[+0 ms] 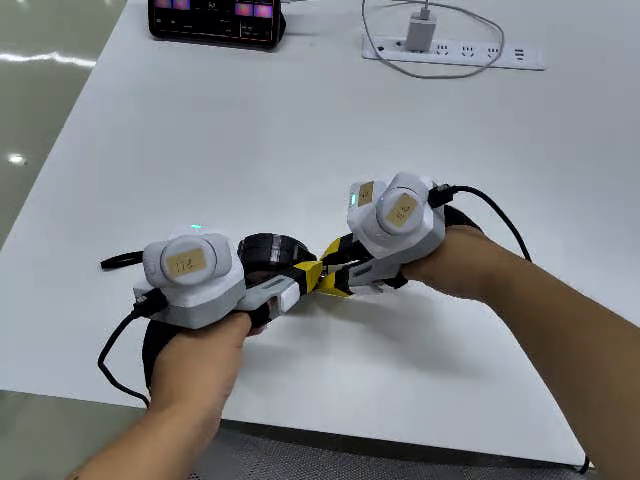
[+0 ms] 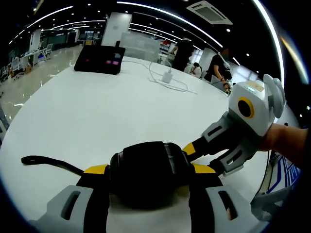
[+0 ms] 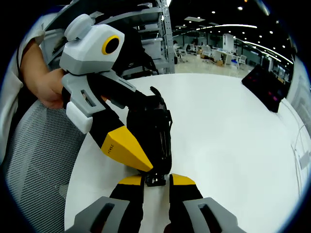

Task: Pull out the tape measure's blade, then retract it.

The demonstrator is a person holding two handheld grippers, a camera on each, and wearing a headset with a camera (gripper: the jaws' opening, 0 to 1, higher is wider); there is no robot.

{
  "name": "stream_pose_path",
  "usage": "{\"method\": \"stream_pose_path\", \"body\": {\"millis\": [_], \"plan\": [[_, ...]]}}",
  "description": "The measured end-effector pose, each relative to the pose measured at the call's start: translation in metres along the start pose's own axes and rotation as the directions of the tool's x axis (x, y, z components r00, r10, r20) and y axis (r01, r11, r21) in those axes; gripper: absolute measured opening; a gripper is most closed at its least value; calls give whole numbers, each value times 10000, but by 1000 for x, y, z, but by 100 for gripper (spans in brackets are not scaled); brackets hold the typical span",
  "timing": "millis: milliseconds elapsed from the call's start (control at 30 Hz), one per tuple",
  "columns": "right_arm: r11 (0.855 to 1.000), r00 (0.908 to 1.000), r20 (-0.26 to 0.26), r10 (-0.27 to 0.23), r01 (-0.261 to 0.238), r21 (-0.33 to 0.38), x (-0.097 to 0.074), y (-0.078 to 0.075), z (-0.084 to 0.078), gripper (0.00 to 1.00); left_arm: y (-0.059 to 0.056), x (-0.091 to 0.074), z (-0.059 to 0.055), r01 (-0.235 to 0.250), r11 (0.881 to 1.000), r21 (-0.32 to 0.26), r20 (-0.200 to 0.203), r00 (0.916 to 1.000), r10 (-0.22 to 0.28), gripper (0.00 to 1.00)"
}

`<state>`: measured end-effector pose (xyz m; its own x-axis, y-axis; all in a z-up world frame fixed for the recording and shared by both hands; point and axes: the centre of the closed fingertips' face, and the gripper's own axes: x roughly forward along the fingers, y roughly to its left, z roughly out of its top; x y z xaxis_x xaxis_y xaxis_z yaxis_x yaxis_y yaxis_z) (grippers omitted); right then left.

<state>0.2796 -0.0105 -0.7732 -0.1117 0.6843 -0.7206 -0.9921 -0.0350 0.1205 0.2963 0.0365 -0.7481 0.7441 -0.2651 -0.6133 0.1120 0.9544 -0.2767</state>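
Head view: tape measure (image 1: pixel 268 250) mostly hidden

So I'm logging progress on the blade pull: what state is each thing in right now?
tape measure: clamped, no blade length showing.
strap: lying loose.
left gripper: shut across the tape measure's body.
right gripper: nipped shut on a small tab at the tape measure's front.
tablet: screen lit.
power strip: charger plugged in.
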Motion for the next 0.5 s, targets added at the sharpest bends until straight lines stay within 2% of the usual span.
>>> {"method": "stream_pose_path", "body": {"millis": [133, 500], "plan": [[10000, 10000, -58, 25, -24, 76, -1, 1, -2, 18, 2, 0, -2, 21, 9999, -108, -22, 10000, -21, 64], [9999, 10000, -34, 13, -13, 134, -2, 0, -2, 18, 4, -3, 2, -24, 10000, 47, 158, 9999, 23, 66]]}}
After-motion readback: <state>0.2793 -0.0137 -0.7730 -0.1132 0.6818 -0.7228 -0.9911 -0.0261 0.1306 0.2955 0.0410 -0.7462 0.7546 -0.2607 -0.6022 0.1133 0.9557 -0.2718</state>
